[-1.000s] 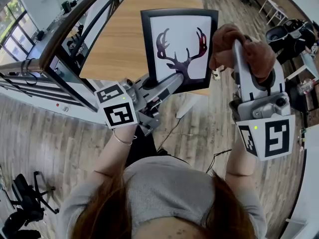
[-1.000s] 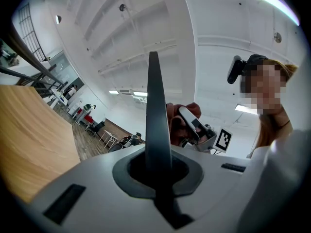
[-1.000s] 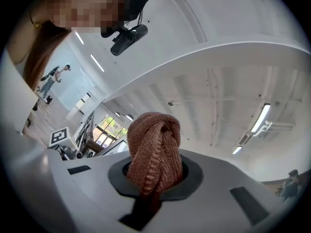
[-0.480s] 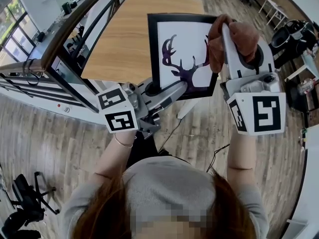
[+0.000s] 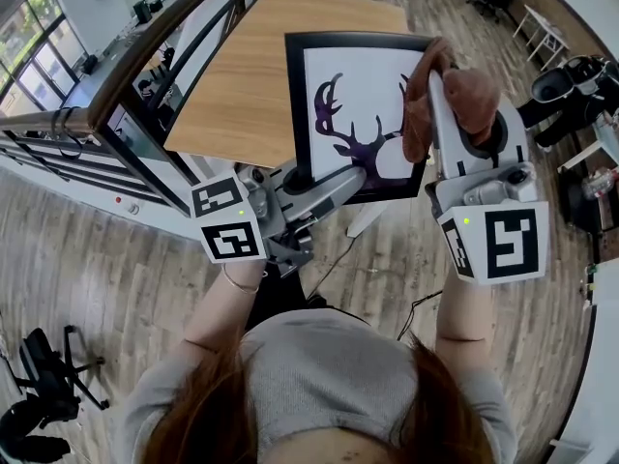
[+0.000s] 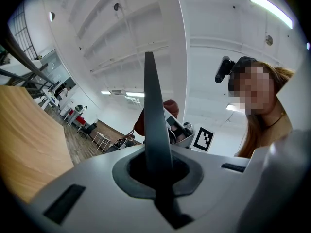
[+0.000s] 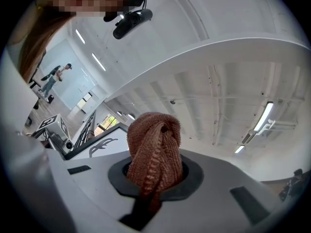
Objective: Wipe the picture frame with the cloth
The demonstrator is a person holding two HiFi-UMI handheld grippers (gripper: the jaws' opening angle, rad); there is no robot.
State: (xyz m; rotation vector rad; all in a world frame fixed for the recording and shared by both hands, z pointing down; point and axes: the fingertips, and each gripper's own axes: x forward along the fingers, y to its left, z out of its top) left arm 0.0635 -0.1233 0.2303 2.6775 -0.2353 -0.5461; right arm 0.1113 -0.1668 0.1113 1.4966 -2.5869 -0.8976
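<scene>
What worries me from where I stand is how little is holding the flat black-edged rectangular picture frame [image 5: 356, 85]. It is up in the air over the near edge of the pale wooden table [image 5: 242, 75], resting on nothing, and the left gripper [image 5: 338, 175] has its tongs pressed tight on the bottom edge alone. In the left gripper view the frame shows edge-on, a thin dark blade rising from between them. The right gripper [image 5: 437, 75] has its tongs clamped on a bunched rust-brown knitted cloth [image 5: 421, 114], and that wad lies against the right side of the frame's face, by the border. A firm push up there, far from the pinch, could lever the frame round, twist it out of the grip and drop it onto the table or the plank floor [image 5: 116, 259] below. If the cloth sits unevenly, I'd guess the hard grey tip beside it could meet the face and mark it. A loose fold might also work free of the tongs mid-stroke. The frame looks rigid and smooth, with a narrow matt border round a white sheet bearing a dark purple antler silhouette. I cannot tell whether it is glazed. The cloth is soft, thick and nubbly, with ribbed stitches, and is folded on itself into a rounded lump.
</scene>
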